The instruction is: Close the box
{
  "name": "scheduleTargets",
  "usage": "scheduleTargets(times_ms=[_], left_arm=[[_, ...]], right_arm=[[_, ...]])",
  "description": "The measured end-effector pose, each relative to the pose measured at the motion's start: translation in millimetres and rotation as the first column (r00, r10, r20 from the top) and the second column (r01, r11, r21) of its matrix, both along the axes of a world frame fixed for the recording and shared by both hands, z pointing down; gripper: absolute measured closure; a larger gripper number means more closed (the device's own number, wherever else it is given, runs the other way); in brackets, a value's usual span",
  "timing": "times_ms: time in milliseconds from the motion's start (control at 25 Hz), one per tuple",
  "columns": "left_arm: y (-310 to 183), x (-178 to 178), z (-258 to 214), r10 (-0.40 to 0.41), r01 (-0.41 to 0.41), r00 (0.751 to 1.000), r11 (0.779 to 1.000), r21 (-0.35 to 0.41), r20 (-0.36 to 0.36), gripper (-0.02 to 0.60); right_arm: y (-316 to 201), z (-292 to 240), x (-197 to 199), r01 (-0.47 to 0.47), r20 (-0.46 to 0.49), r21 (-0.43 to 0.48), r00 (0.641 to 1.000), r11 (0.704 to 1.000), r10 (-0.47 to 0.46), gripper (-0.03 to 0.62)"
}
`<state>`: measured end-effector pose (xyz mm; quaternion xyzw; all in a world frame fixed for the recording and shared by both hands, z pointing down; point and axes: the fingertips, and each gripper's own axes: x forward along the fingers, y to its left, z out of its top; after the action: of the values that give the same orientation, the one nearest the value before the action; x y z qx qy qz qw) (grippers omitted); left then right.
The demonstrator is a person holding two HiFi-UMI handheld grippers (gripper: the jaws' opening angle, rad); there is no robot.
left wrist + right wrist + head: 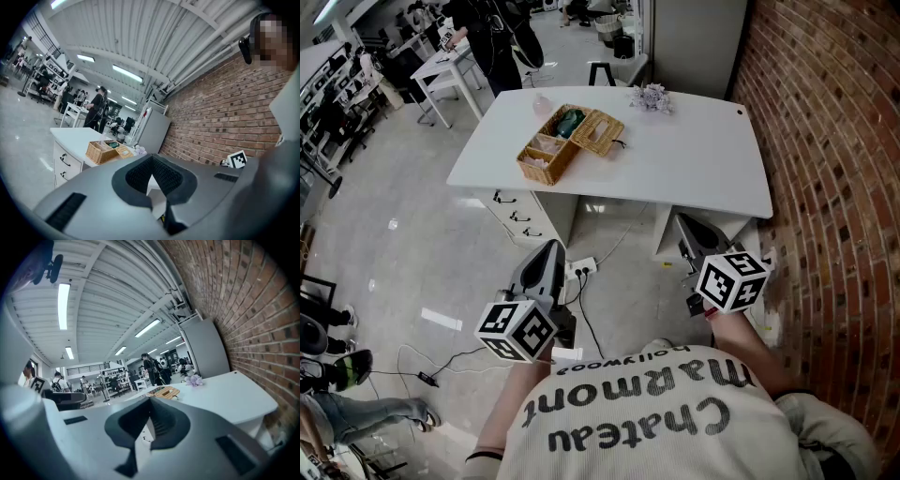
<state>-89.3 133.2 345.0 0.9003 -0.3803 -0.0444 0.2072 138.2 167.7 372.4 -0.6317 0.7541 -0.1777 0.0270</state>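
My left gripper (546,261) and right gripper (700,244) sit low in the frame, jaws pressed together on nothing. The box (567,142) lies well apart from both, upper left of centre on the white table (694,164), with its lid open.

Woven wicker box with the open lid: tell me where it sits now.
In the head view, the woven wicker box stands on the left half of the white table, the pale purple flower bunch farther back to its right.

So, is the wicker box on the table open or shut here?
Open. The wicker box has its lid flipped back to one side, leaving its inside exposed.
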Motion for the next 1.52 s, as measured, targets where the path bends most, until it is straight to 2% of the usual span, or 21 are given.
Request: scheduleTargets(times_ms=[280, 440, 840, 1080, 1400, 1520], left_arm=[[-15, 2, 12, 0.012, -0.012, 1.000, 1.000, -0.007, 0.007, 0.580], [-34, 13, 17, 0.027, -0.027, 1.000, 1.000, -0.005, 0.012, 0.580], [-115, 60, 19, -0.026, 0.026, 1.000, 0.999, -0.037, -0.011, 0.580], [-157, 91, 16, -0.056, 0.055, 0.998, 0.998, -0.031, -0.017, 0.580], [-192, 124, 17, -0.101, 0.100, 0.994, 0.995, -0.017, -0.035, 0.580], [-197, 131, 22, -0.117, 0.116, 0.992, 0.993, -0.014, -0.039, 0.580]], right_arm=[[-14, 14, 7, -0.017, 0.009, -0.023, 1.000, 1.000, 0.018, 0.591], [-34, 21, 14, -0.012, -0.022, -0.036, 1.000, 0.999, 0.011, 0.591], [-120, 29, 51, 0.053, -0.001, -0.065, 0.999, 0.996, -0.053, 0.591], [-172, 19, 79, 0.099, 0.008, -0.043, 0.995, 0.994, -0.099, 0.591], [-219, 19, 110, 0.147, -0.024, -0.032, 0.989, 0.989, -0.148, 0.591], [-230, 24, 120, 0.152, -0.008, -0.041, 0.988, 0.987, -0.153, 0.591]])
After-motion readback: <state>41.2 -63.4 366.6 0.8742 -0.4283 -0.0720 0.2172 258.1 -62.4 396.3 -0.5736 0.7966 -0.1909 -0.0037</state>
